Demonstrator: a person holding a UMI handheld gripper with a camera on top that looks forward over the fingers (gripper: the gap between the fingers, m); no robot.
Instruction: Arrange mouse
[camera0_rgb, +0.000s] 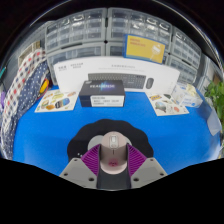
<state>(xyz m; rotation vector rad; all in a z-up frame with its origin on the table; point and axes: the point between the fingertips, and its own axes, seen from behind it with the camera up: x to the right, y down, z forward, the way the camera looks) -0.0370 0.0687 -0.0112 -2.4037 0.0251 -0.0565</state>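
Mouse, pale grey-white, sits between the two fingers of the claw, resting on a dark round mat on the blue table. Purple pads flank the mouse on both sides and appear to press against its flanks, so the claw reads as clenched on the mouse; the contact line itself is hard to resolve, and the rear of the mouse is cut off behind the claw body. Only the front hump of the mouse shows. Beyond the mat, near the middle of the table, stands a black box with white lettering too small to read. Right of it lies a dark keyboard, partly foreshortened. Printed leaflets lie at both sides: one to the left, one to the right; their content cannot be made out. A blue-and-yellow sign leans behind the keyboard. At the back, rows of clear drawer bins fill the wall. At far left, a person's patterned sleeve is partly visible. Green leaves enter at far right, mostly cut off.
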